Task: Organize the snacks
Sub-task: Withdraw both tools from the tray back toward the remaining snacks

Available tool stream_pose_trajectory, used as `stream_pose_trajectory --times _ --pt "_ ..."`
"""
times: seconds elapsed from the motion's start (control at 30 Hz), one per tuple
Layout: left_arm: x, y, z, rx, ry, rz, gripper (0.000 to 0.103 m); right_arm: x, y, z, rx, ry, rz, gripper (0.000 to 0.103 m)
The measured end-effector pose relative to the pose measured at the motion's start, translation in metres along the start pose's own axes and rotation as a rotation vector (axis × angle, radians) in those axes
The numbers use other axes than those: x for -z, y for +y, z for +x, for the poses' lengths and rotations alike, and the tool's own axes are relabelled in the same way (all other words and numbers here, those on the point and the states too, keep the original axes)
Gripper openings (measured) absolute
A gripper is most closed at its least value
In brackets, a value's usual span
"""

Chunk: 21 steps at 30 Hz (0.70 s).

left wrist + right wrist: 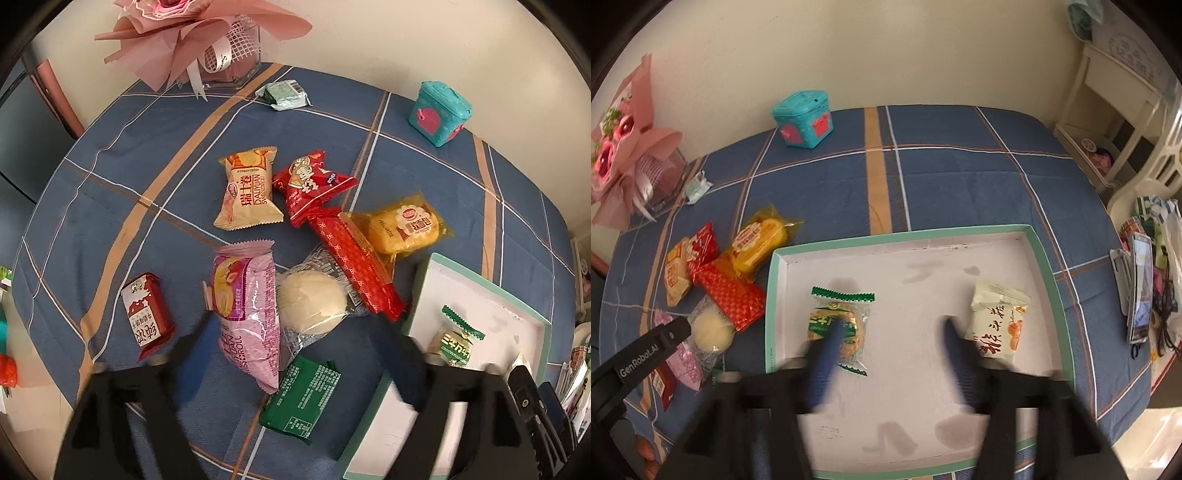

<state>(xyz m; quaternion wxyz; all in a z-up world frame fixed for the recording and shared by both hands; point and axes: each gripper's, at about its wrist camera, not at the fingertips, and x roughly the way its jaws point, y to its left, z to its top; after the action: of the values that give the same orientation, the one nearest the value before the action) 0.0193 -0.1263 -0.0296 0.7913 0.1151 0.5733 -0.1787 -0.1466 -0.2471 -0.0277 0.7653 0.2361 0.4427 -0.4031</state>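
Looks like a home: plaid-clothed table (pixel 960 177), wrapped pink bouquet (pixel 177 33), teal toy box (pixel 803 120), white shelf (pixel 1119 110) alongside.

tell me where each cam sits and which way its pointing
Left wrist: on the left gripper, angled steeply down at loose snacks on the blue plaid cloth; its own two open fingers show.
Right wrist: on the right gripper, angled down into the white tray; its open fingers and the other gripper show.
Shared: the tray, the green-wrapped cookie, the teal box.
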Motion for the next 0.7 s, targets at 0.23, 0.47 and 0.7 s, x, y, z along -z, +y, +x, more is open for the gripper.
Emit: stream_pose_trajectory --times 0.23,0.47,0.7 --pt "0.001 0.002 0.001 -0.027 -0.018 0.005 0.09 0.002 0.012 0.003 0.025 -0.004 -0.059 0.085" --pt "0.0 0.013 -0.001 -0.021 -0.052 -0.02 0.099 0.003 0.021 0.003 -0.01 -0.024 -0.083 0.103" --pt "-0.001 0.022 -0.007 -0.024 -0.132 -0.035 0.099 0.004 0.028 0.004 -0.067 -0.061 -0.08 0.103"
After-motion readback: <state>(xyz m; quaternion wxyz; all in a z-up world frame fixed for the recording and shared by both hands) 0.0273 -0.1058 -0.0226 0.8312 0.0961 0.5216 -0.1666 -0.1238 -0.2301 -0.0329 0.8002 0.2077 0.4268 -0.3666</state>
